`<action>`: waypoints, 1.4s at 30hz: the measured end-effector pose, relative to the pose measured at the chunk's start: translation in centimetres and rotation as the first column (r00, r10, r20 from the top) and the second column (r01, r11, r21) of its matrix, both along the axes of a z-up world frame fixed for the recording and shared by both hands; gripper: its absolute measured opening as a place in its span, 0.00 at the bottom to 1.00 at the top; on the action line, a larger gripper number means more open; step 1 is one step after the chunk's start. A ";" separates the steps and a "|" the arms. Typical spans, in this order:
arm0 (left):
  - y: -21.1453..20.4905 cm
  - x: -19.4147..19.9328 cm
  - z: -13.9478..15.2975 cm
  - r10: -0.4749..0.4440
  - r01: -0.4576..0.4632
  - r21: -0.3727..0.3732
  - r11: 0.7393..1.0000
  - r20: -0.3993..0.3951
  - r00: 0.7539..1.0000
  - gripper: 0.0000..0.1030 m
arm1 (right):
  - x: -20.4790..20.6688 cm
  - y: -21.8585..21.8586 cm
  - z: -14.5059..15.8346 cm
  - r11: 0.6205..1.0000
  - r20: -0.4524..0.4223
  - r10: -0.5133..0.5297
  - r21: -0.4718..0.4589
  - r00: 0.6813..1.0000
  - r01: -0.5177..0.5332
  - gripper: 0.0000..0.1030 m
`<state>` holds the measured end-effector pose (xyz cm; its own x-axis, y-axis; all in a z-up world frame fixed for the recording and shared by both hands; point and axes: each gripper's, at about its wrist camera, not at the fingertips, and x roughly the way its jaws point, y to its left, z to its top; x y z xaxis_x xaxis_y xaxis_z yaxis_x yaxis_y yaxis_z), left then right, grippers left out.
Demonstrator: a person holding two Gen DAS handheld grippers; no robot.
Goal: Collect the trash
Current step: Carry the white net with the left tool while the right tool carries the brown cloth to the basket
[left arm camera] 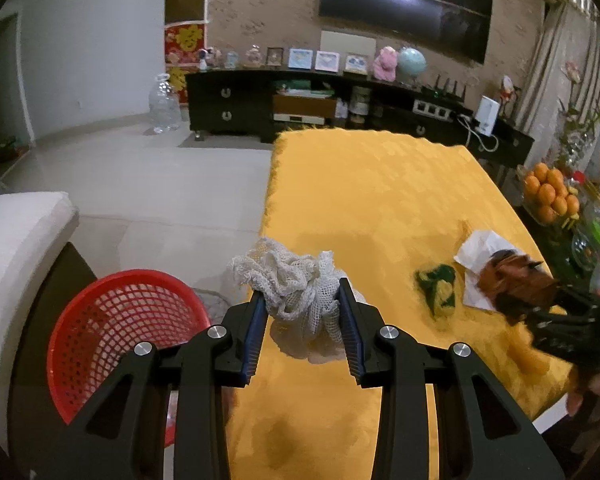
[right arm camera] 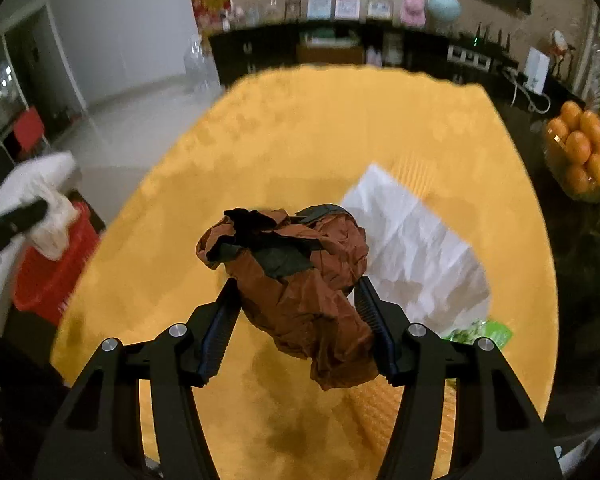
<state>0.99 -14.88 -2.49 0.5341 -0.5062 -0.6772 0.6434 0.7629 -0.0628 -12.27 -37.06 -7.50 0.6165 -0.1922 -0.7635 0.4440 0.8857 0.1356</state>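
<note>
Two pieces of trash are in our grippers above the yellow tablecloth: our left gripper is clamped on a wad of white netting, with the red basket at its eight o'clock. Our right gripper has a crumpled brown paper ball wedged between its pads. White paper lies at the ball's two o'clock.

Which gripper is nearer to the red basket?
Left. The left gripper, holding white mesh netting, is at the table edge right beside the red basket; the right gripper, holding a crumpled brown wrapper, is farther across the yellow table.
</note>
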 end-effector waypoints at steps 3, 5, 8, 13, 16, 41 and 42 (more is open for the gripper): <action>0.6 0.2 0.7 0.022 -0.021 -0.003 1.000 0.024 0.999 0.32 | -0.3 0.0 1.5 1.000 0.049 -0.021 -0.009 0.999 0.022 0.55; 0.9 0.3 1.0 0.036 -0.035 -0.004 0.999 0.040 0.999 0.32 | -0.4 0.1 2.4 0.999 0.078 -0.033 -0.014 0.996 0.035 0.55; 1.5 0.6 1.6 0.058 -0.058 -0.004 0.998 0.061 0.996 0.32 | -0.2 0.1 3.7 0.999 0.113 -0.044 -0.016 0.993 0.046 0.55; 2.4 1.3 2.5 0.097 -0.096 -0.009 0.995 0.086 0.992 0.32 | 0.3 0.5 5.6 0.998 0.159 -0.047 -0.026 0.986 0.051 0.55; 3.1 1.6 3.1 0.123 -0.122 -0.012 0.992 0.108 0.987 0.32 | 0.7 1.1 6.6 0.998 0.184 -0.040 -0.035 0.982 0.047 0.55; 11.0 6.4 4.6 0.345 -0.346 -0.016 0.938 0.124 0.930 0.32 | 12.1 8.4 12.1 0.977 0.247 0.211 -0.038 0.946 -0.208 0.56; 11.2 6.6 4.4 0.351 -0.353 -0.013 0.936 0.124 0.928 0.32 | 12.5 8.6 12.0 0.975 0.247 0.221 -0.036 0.943 -0.219 0.55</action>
<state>7.57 -3.67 1.95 0.7555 -0.2647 -0.5992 0.3357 0.9420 0.0072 0.25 -28.43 4.47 0.8135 -0.0353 -0.5805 0.1908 0.9591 0.2091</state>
